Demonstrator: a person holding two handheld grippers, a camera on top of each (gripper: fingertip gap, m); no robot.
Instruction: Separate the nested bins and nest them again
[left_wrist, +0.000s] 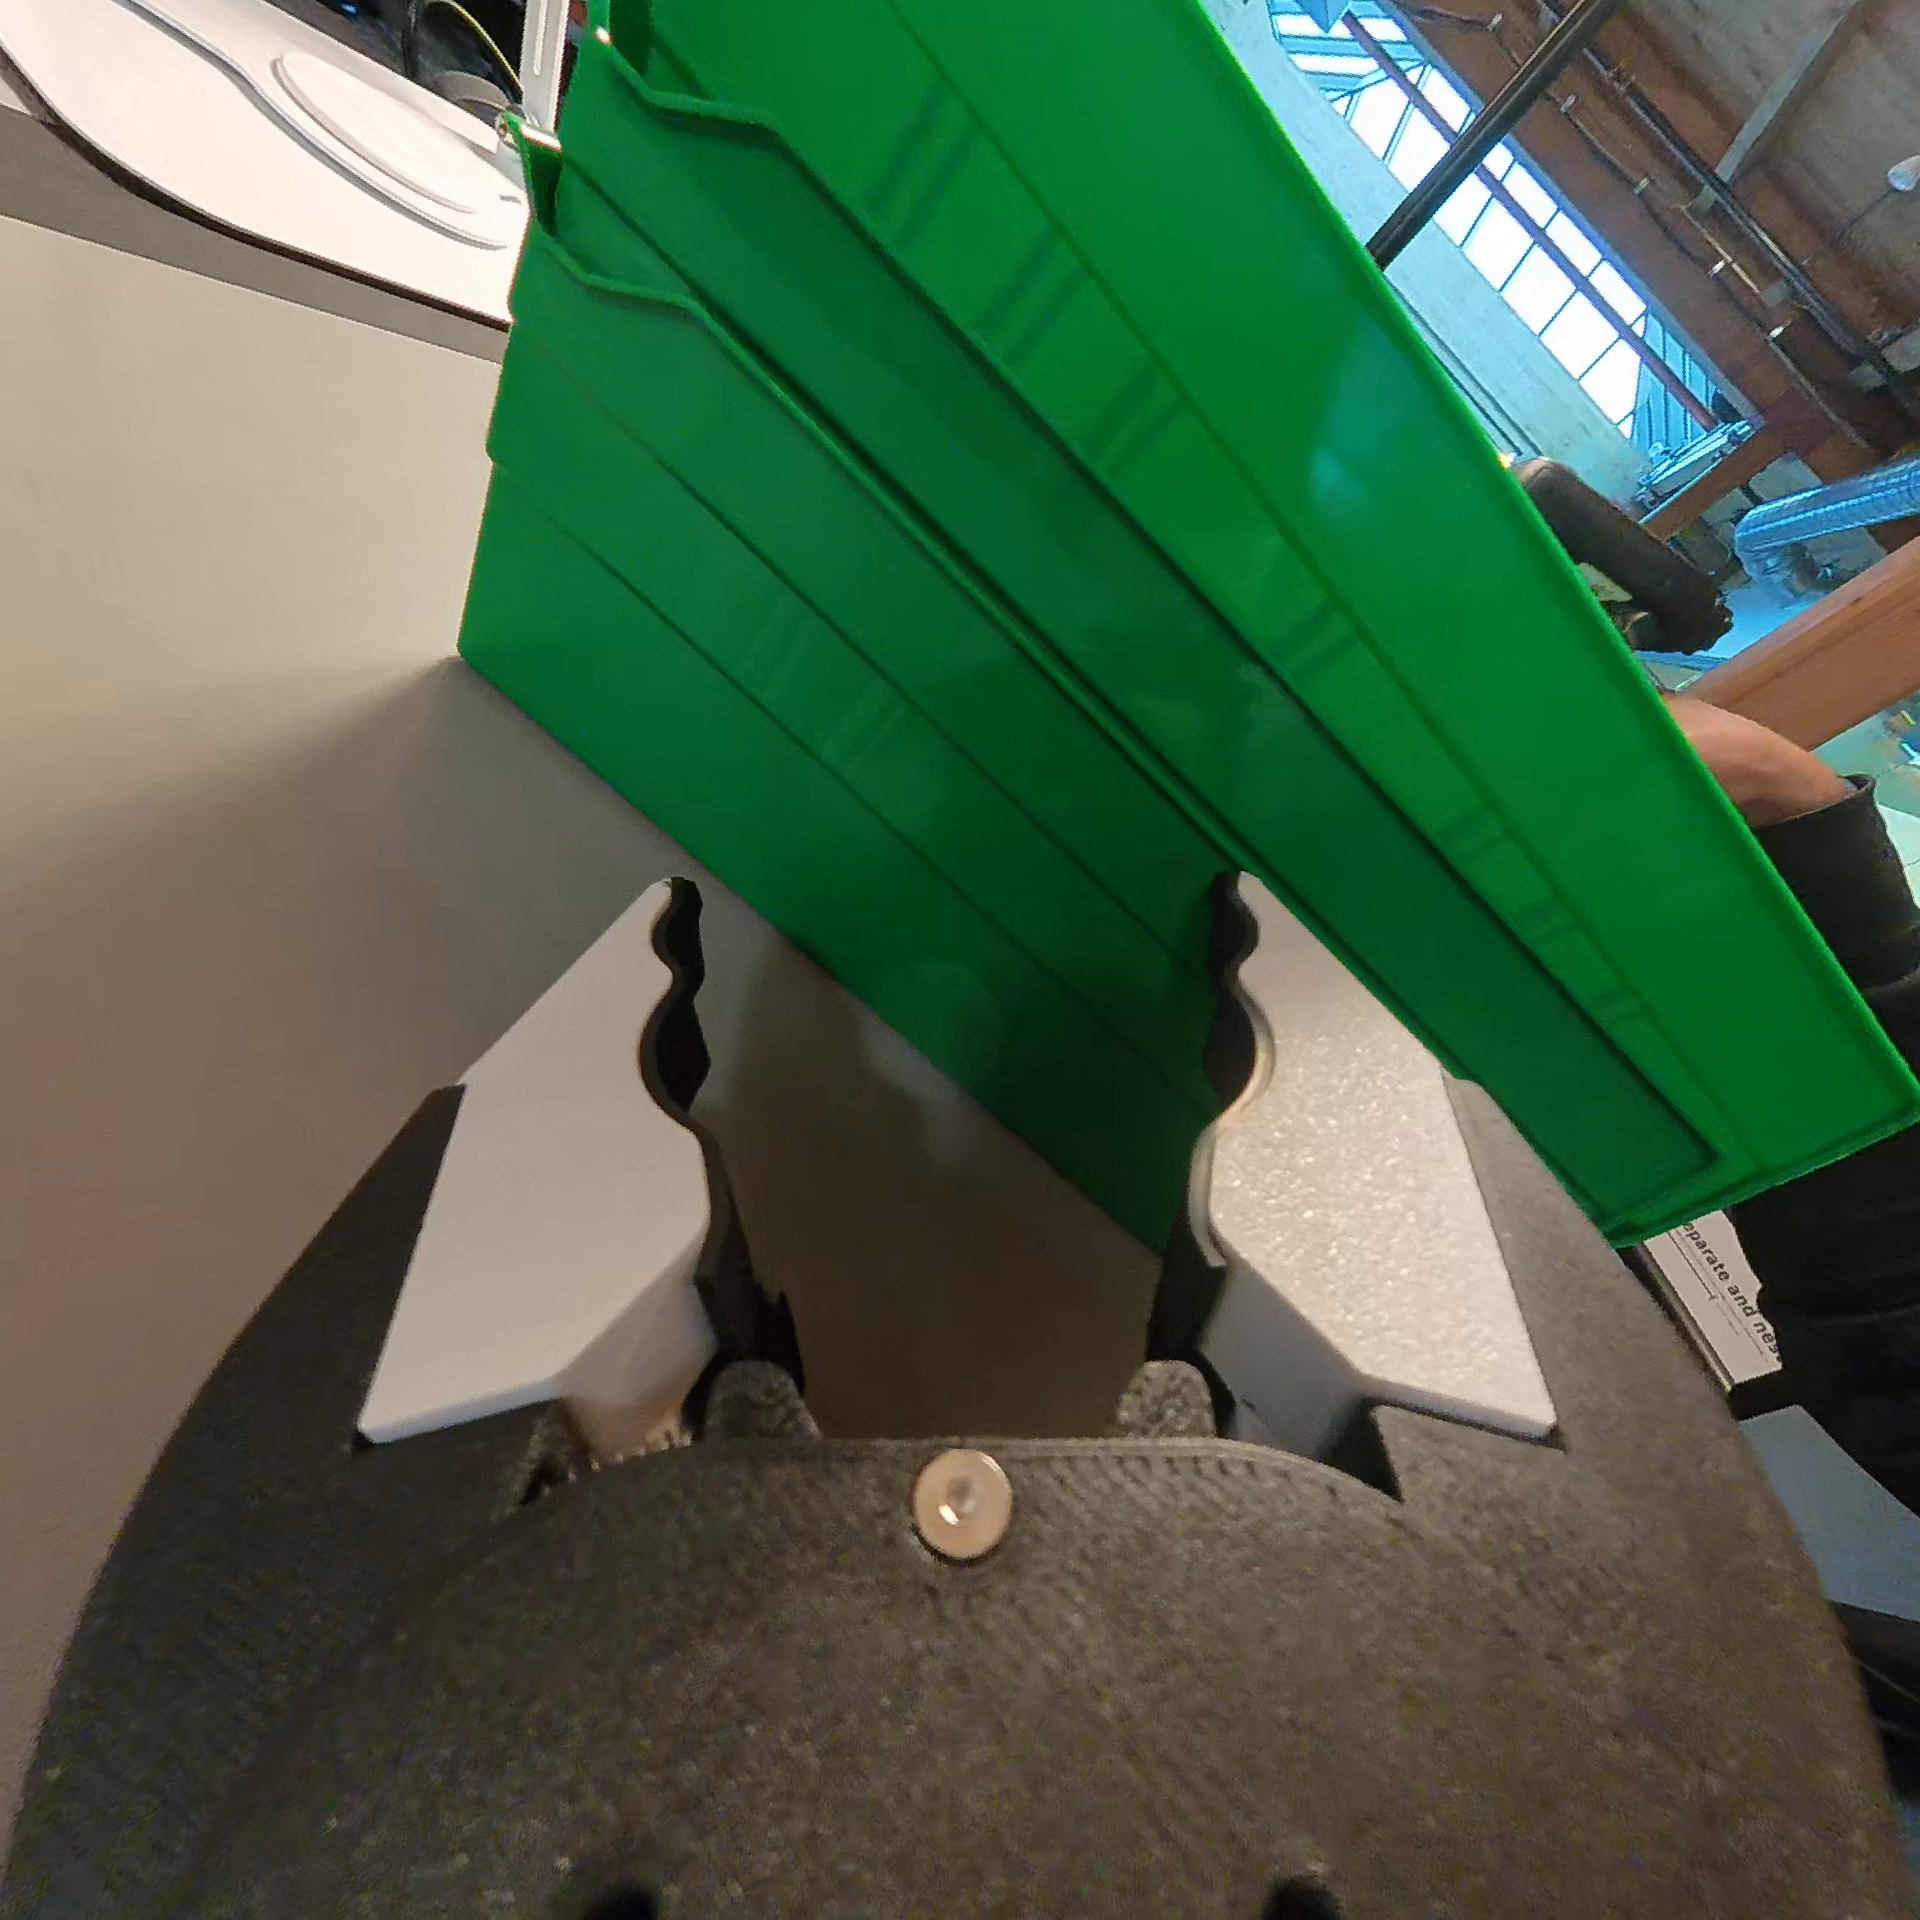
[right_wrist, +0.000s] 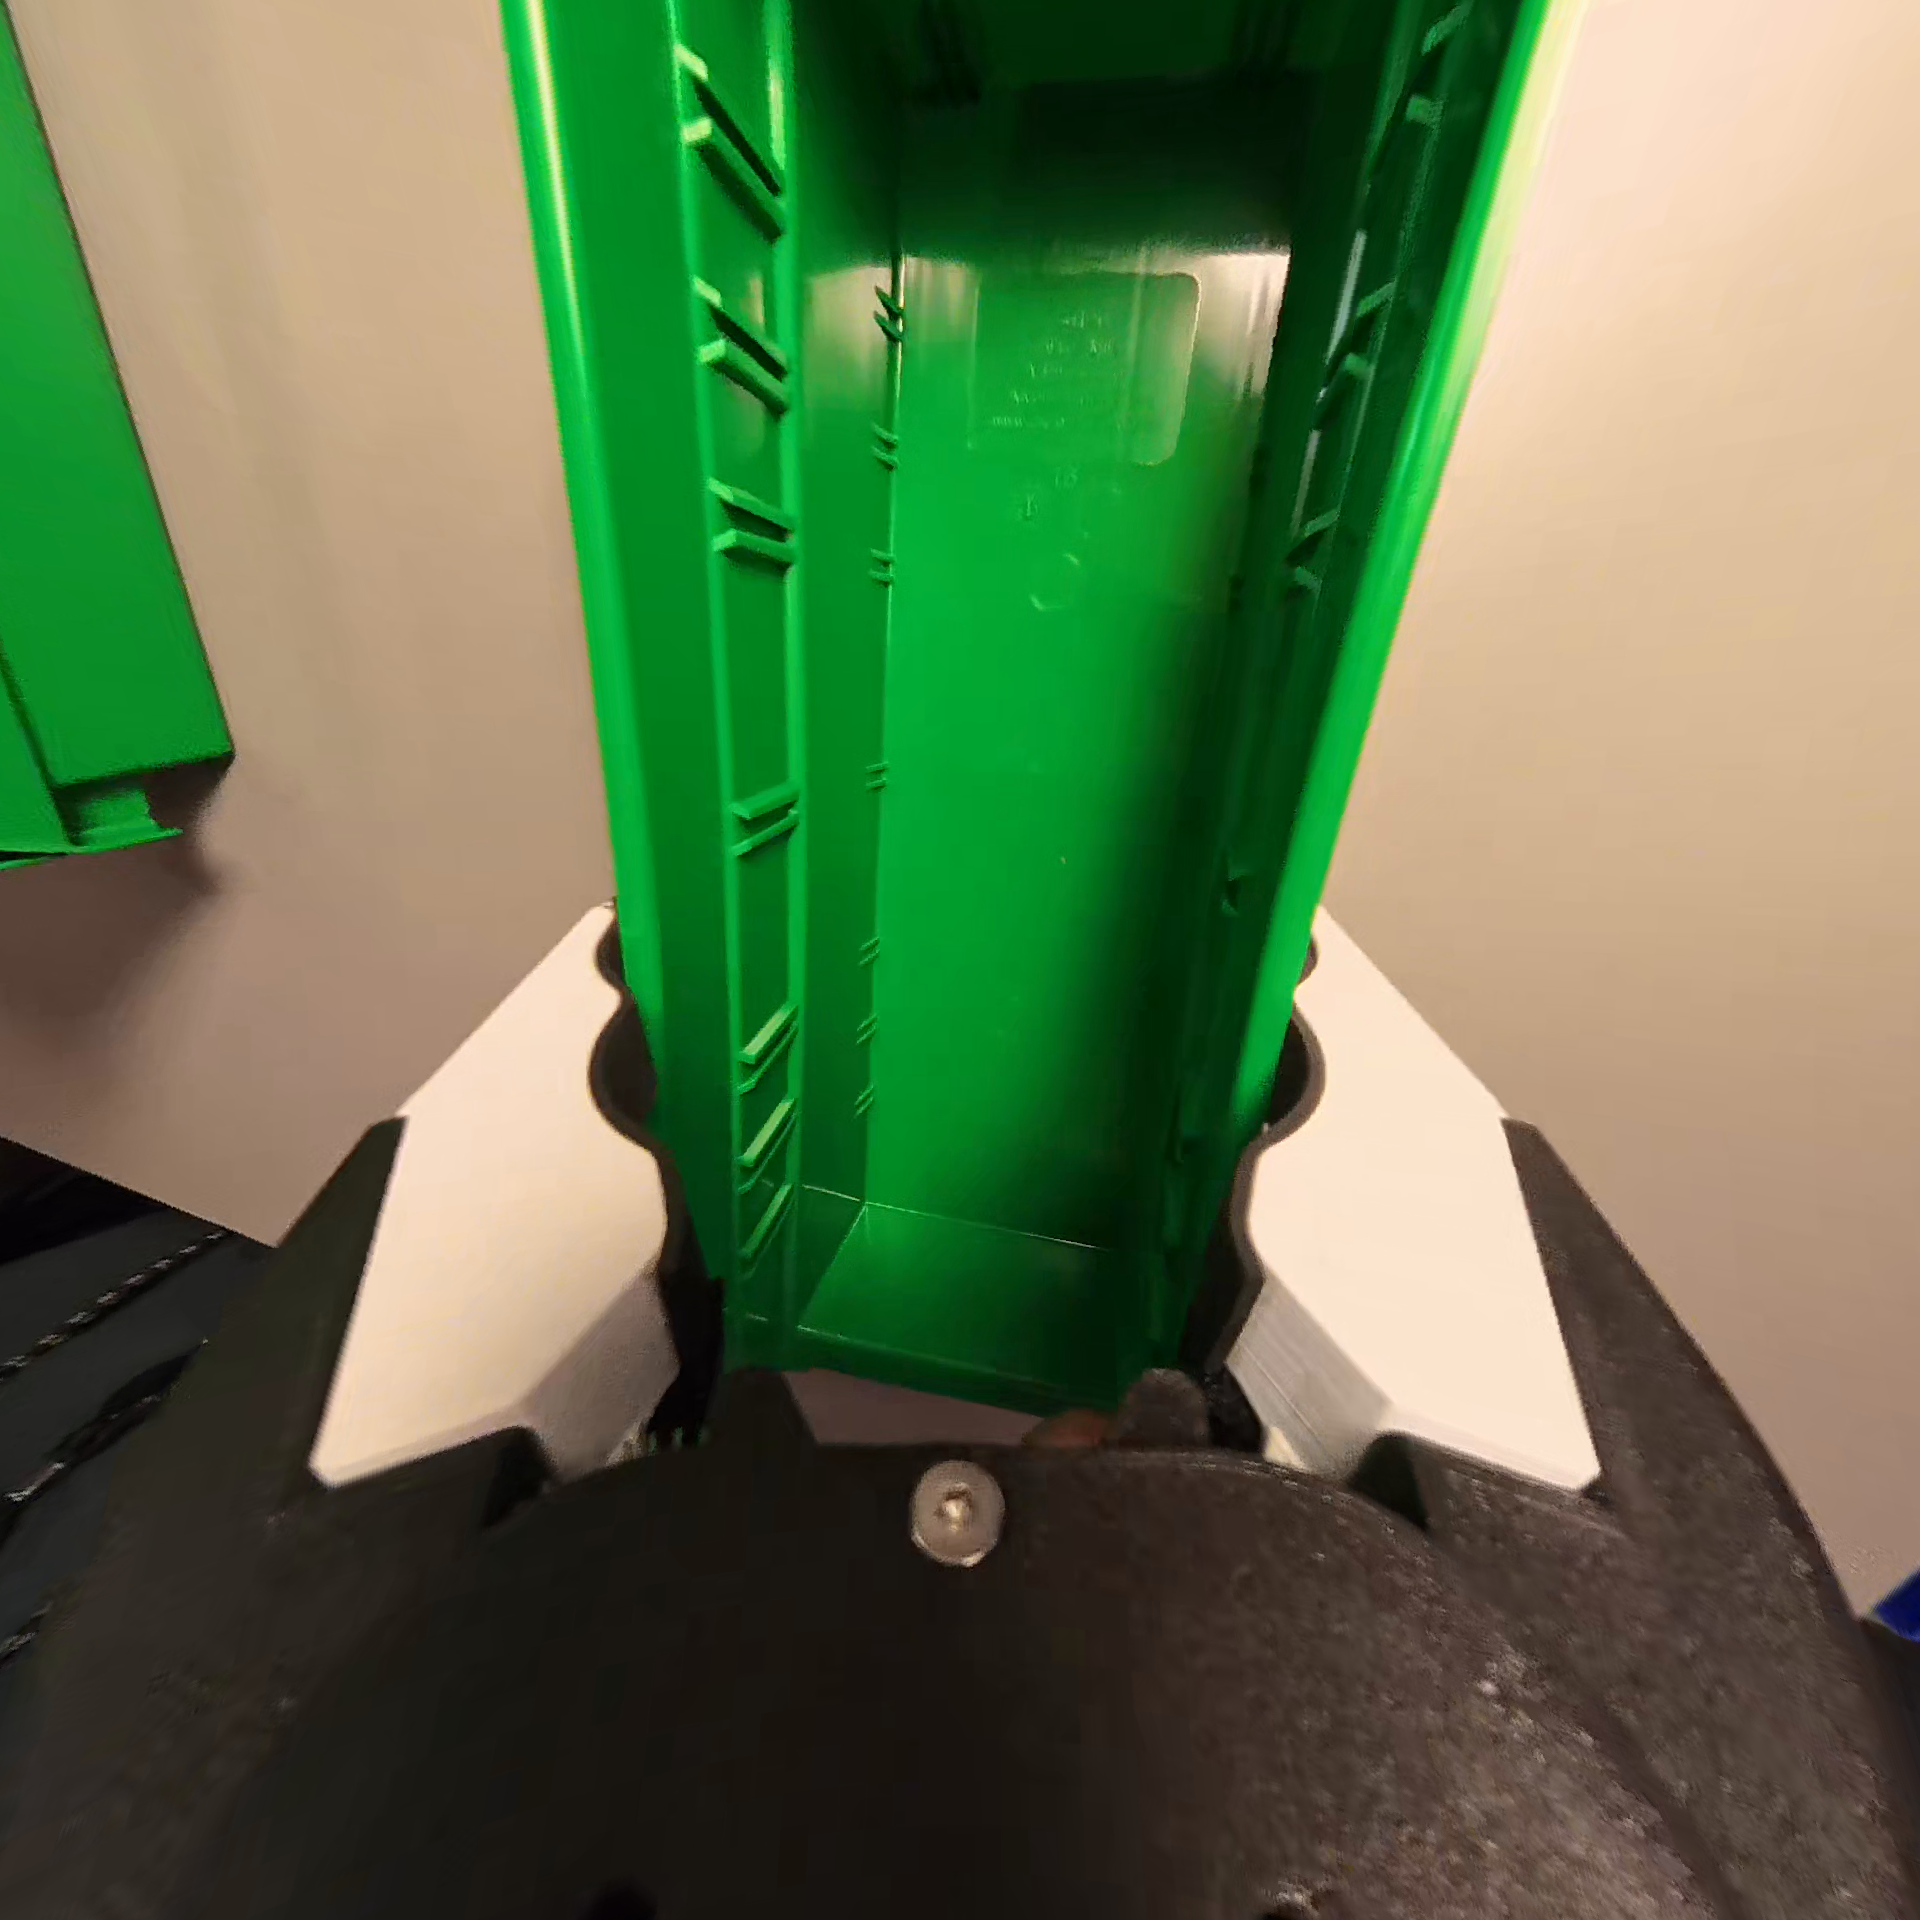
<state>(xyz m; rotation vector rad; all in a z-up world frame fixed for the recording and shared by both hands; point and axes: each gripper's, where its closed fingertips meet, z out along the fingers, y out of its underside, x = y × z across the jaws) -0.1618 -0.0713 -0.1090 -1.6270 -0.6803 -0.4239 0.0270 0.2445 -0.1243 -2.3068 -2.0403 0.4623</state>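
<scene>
The right tool (right_wrist: 956, 1091) is pinching one green bin (right_wrist: 1049, 727) across its width: both dark wavy pads sit against the outer side walls, the left pad (right_wrist: 623, 1060) on the ribbed wall and the right one at the far rim. The bin runs straight out from the fingers, its open side facing the camera, nothing inside but moulded marks on the floor. Behind it lies the pale tabletop (right_wrist: 364, 416), and the end of the other green bins (right_wrist: 94, 623) shows at the left edge, well apart from the held one.

The left tool (left_wrist: 956, 997) stands spread. The lower corner of the nested stack of green bins (left_wrist: 883, 623) reaches between the fingers; the right pad (left_wrist: 1231, 997) lies against the stack's wall, while the left pad (left_wrist: 675, 997) is clear of it with tabletop showing in the gap, so nothing is clamped. The stack slants up and away to the upper right, several stepped rims one inside another, its lower edge on the grey tabletop (left_wrist: 208, 623).

Past the stack to the right a hand in a dark sleeve (left_wrist: 1766, 769) is near its far end. A white board (left_wrist: 312, 104) lies at the upper left, and windows and ducting show beyond
</scene>
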